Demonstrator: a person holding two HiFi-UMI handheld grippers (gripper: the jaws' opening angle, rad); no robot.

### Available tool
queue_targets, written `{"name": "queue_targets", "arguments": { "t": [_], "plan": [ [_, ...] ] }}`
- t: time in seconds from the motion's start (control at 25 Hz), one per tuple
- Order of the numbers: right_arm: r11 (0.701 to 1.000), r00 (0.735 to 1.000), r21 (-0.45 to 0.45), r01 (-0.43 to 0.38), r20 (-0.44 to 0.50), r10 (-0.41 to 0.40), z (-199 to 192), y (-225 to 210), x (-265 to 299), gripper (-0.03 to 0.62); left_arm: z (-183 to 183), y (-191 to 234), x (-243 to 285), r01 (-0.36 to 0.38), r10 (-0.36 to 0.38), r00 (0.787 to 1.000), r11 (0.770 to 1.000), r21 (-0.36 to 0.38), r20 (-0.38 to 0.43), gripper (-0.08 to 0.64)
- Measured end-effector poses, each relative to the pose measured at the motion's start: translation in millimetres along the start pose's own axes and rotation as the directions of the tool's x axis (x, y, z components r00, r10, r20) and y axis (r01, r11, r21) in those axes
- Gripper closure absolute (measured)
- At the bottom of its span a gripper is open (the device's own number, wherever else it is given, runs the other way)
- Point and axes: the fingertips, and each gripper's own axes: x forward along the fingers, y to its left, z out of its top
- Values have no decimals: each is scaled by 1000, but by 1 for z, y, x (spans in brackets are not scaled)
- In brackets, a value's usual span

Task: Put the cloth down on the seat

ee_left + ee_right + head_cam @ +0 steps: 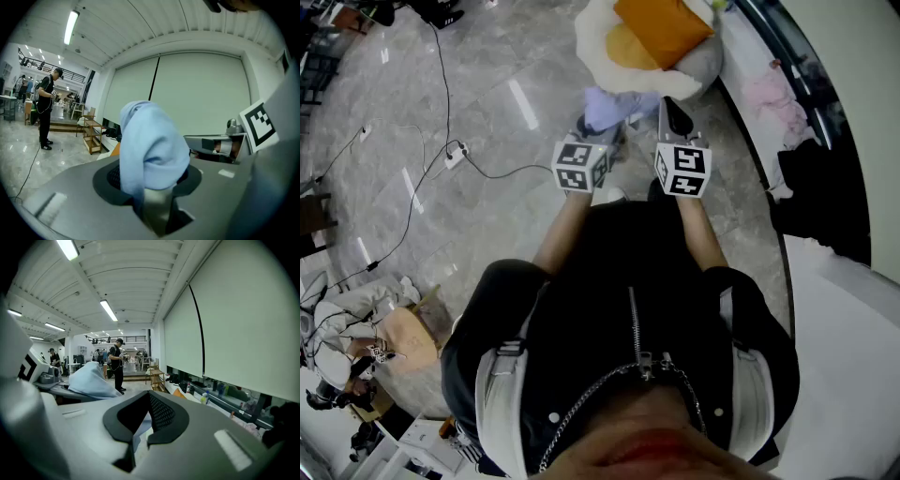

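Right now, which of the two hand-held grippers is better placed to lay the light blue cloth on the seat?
Left. The left gripper has its jaws shut on the light blue fabric cloth, close to the white-and-orange cushioned seat. The right gripper alongside grips nothing that I can see.

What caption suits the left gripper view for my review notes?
Left tongs clamped on a bunched light-blue cloth, with a pale roller blind behind.
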Motion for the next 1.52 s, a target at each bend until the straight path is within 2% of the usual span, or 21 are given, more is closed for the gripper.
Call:
{"name": "queue_targets", "arguments": {
  "t": [0.2,0.48,1.08,1.52],
  "plan": [
    [998,998,32,-49,42,48,9,7,-2,591,2,-1,-1,4,-4,1000,1000,-3,6,387],
    [997,996,14,-71,53,70,5,13,-8,591,-5,-11,0,21,-21,1000,1000,10,-6,387],
    [998,997,29,-54,58,53,3,12,-12,591,-8,-20,2,60,-59,998,998,35,-24,387],
    [999,999,42,-24,29,22,-2,-8,-8,590,-13,-23,25,72,-72,997,997,3,-40,387]
  ]
}}
